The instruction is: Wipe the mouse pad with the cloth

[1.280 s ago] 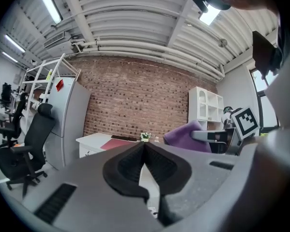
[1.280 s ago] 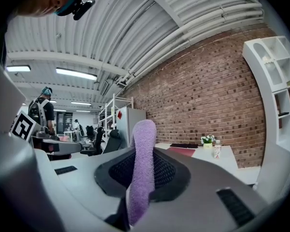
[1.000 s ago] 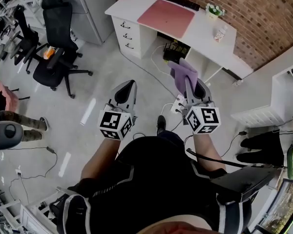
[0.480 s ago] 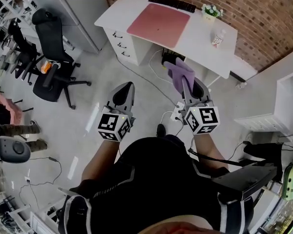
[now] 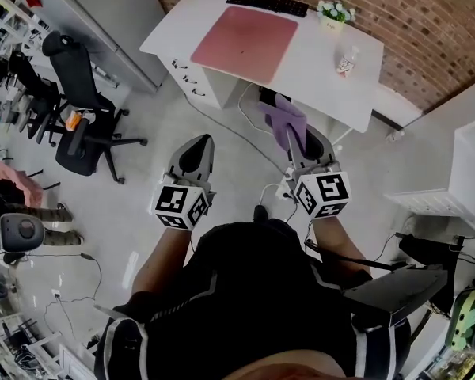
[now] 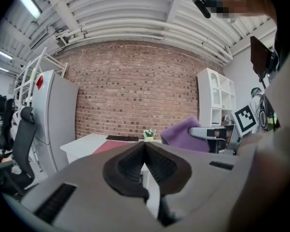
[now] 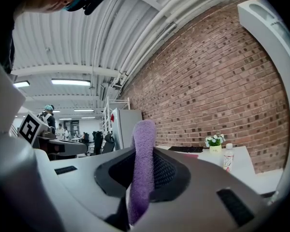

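A pink mouse pad (image 5: pixel 244 33) lies on the white desk (image 5: pixel 332 85) ahead of me, well beyond both grippers. A purple cloth (image 5: pixel 283 120) sticks out of my right gripper (image 5: pixel 294 137), whose jaws are shut on it; in the right gripper view the cloth (image 7: pixel 143 163) stands up between the pads. My left gripper (image 5: pixel 196 152) is held beside it over the floor, jaws shut and empty. In the left gripper view the left gripper (image 6: pixel 145 146) points at the desk (image 6: pixel 87 144), with the cloth (image 6: pixel 181 133) to its right.
On the desk sit a black keyboard (image 5: pixel 267 2), a small flower pot (image 5: pixel 332 14) and a bottle (image 5: pixel 346 62). Desk drawers (image 5: pixel 191 85) face me; cables and a power strip (image 5: pixel 285 187) lie on the floor. A black office chair (image 5: pixel 83 109) stands left, white shelves (image 5: pixel 463 172) right.
The desk and mouse pad have drifted left and nearer in the head view as I walk toward them. Both grippers keep the same pose, cloth still held in the right.
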`<state>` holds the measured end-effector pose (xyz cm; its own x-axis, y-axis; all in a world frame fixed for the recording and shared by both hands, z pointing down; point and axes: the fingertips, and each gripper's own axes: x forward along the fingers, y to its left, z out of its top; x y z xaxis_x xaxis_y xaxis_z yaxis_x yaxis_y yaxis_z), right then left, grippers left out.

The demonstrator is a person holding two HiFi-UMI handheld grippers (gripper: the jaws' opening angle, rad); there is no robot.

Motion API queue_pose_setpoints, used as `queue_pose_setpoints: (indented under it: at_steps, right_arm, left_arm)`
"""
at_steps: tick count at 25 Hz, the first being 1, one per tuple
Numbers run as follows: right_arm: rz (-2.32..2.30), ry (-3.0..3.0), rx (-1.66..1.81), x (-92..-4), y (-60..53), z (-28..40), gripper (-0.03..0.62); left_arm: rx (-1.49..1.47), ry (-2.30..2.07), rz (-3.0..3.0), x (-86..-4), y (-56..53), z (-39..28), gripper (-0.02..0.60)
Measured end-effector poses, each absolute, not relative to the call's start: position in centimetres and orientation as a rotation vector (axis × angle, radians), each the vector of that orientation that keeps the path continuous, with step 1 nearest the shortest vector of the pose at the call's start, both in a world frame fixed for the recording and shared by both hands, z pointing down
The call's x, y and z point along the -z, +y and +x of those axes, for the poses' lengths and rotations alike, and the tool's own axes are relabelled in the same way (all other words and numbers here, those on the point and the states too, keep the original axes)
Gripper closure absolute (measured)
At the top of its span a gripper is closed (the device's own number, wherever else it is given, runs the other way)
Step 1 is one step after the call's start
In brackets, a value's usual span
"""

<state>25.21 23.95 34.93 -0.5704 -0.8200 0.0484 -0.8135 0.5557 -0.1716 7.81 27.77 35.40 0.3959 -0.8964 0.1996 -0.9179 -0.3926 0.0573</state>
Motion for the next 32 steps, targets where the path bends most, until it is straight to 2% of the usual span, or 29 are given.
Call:
queue_pose_setpoints:
  at_steps: [15, 32]
  right_arm:
    - [-1.437, 2.709, 0.281, -36.1, 18.2, 24.4, 0.533]
    - [-1.653, 2.642, 0.272, -36.6, 5.9, 17.7, 0.533]
  left_arm:
    - [-0.234, -1.612, 2.482, -37.2, 22.9, 7.2, 0.578]
    - [-0.147, -1.494, 2.592, -36.3, 7.8, -0.8, 0.578]
